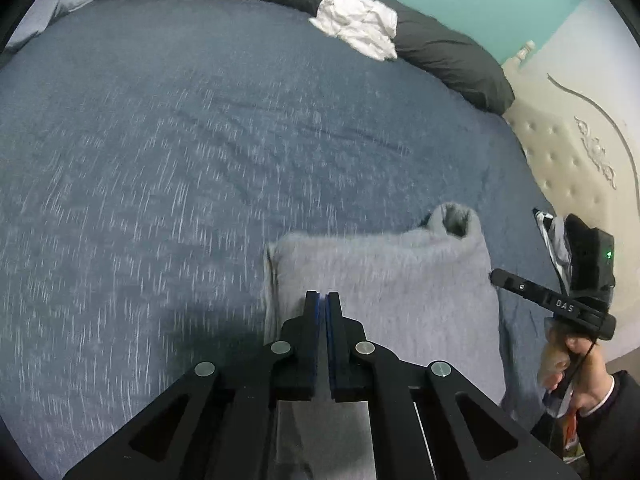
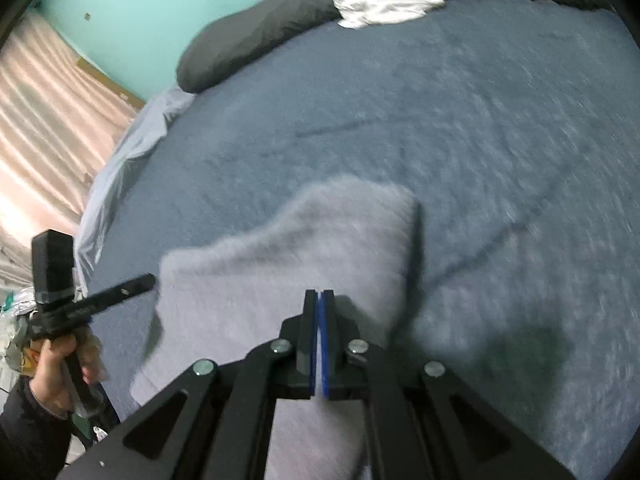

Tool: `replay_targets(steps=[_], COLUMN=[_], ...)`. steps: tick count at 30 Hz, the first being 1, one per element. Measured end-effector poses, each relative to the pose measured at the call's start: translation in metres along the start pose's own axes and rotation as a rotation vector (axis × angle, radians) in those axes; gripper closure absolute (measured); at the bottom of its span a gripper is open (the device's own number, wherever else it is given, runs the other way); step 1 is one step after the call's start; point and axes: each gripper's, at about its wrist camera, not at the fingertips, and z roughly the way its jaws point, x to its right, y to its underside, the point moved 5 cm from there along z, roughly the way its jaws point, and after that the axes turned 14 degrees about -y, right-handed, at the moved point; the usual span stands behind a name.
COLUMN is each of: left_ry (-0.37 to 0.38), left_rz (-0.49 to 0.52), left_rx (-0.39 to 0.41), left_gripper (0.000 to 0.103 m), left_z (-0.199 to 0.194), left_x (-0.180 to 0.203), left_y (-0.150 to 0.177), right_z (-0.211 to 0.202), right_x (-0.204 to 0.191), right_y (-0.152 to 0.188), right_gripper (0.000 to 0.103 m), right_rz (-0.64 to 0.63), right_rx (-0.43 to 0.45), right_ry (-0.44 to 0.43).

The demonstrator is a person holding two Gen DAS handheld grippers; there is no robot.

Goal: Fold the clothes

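Holding a grey garment (image 1: 384, 280) by its near edge w/ both tools, one corner each, so the cloth hangs/drapes as one panel over the blue bedspread (image 1: 160, 140). Left gripper (image 1: 322, 300): jaws together; grey fabric runs back under the fingers between the arms, so my read is it's clamped on the near edge, tho the pinch itself isn't clearly visible. Right gripper (image 2: 319, 298): same, jaws closed, blue pads nearly meeting w/ a thin pale strip between them, prob the cloth.

Garment looks already folded at least once: roughly rectangular, doubled edge on the left side in left-wrist view, a tube-like opening (cuff or neck?) (image 1: 456, 220) poking up at the far end. Far end rests on the bed, near end lifted. Both views motion-blurred, so detail is soft.

Why the 2-corner grip: keeps the edge taut and square so the next fold lands straight. Risk: uneven pull skews it.

White crumpled item (image 1: 356, 24) sits well apart at the far side, resting against the dark bolster pillow (image 1: 448, 56), prob next in the queue. Person's hand (image 1: 584, 376) on the other handle visible at the right edge.
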Motion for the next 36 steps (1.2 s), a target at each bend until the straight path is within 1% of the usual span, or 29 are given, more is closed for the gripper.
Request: replay_targets(steps=[2,4,5,6,7,9,11,13,14,15,16,17,18,21,24,25,26,32,36], left_ry=[-0.023,-0.023,-0.007,-0.001,-0.001,0.008,0.014,0.019,0.030,0.036,0.036,0.037,0.042,0.063,0.063,0.062,0.062,0.051,0.060], left_rz=[0.012,0.001,-0.004,0.001,0.012,0.027,0.032,0.031,0.025,0.021,0.021,0.021,0.018,0.001,0.010,0.015,0.017,0.037,0.014], left_rx=[-0.018,-0.010,-0.004,-0.005,-0.011,-0.030,-0.050,-0.068,-0.079,-0.089,-0.098,-0.107,-0.116,-0.134,-0.128,-0.124,-0.121,-0.101,-0.106], left_gripper=[0.100,0.100,0.100,0.099,0.098,0.091,0.077,0.069,0.064,0.062,0.060,0.059,0.059,0.059,0.060,0.068,0.080,0.086,0.087], left_z=[0.002,-0.004,-0.010,-0.013,-0.016,-0.019,-0.019,-0.017,-0.016,-0.015,-0.014,-0.013,-0.012,-0.011,-0.011,-0.011,-0.011,-0.014,-0.010], left_x=[-0.002,-0.006,-0.006,-0.006,-0.005,-0.004,-0.004,-0.004,-0.004,-0.004,-0.005,-0.005,-0.005,-0.008,-0.011,-0.012,-0.013,-0.020,-0.031], left_y=[0.009,0.014,0.017,0.019,0.023,0.031,0.038,0.046,0.050,0.054,0.058,0.061,0.065,0.076,0.080,0.080,0.081,0.082,0.085], right_z=[-0.001,-0.008,-0.018,-0.028,-0.036,-0.046,-0.052,-0.052,-0.052,-0.051,-0.050,-0.048,-0.045,-0.035,-0.027,-0.024,-0.020,-0.009,-0.006], right_x=[0.010,0.021,0.022,0.023,0.022,0.019,0.019,0.018,0.018,0.018,0.018,0.017,0.016,0.012,0.009,0.007,0.005,0.001,-0.001], right_y=[0.010,0.017,0.018,0.019,0.019,0.022,0.028,0.034,0.037,0.040,0.045,0.050,0.056,0.064,0.073,0.074,0.076,0.077,0.080], right_gripper=[0.103,0.102,0.098,0.098,0.098,0.098,0.098,0.097,0.089,0.081,0.065,0.059,0.059,0.058,0.058,0.058,0.058,0.058,0.058], right_rz=[0.025,0.108,0.127,0.145,0.139,0.112,0.115,0.130,0.140,0.150,0.159,0.168,0.174,0.180,0.182,0.174,0.167,0.187,0.187], right_rx=[-0.012,-0.002,0.031,0.063,0.072,0.065,0.044,0.029,0.019,0.010,-0.007,-0.025,-0.043,-0.082,-0.126,-0.143,-0.158,-0.169,-0.177], right_ry=[0.017,-0.010,-0.032,-0.052,-0.058,-0.054,-0.062,-0.061,-0.061,-0.062,-0.066,-0.071,-0.079,-0.089,-0.106,-0.102,-0.097,-0.109,-0.122])
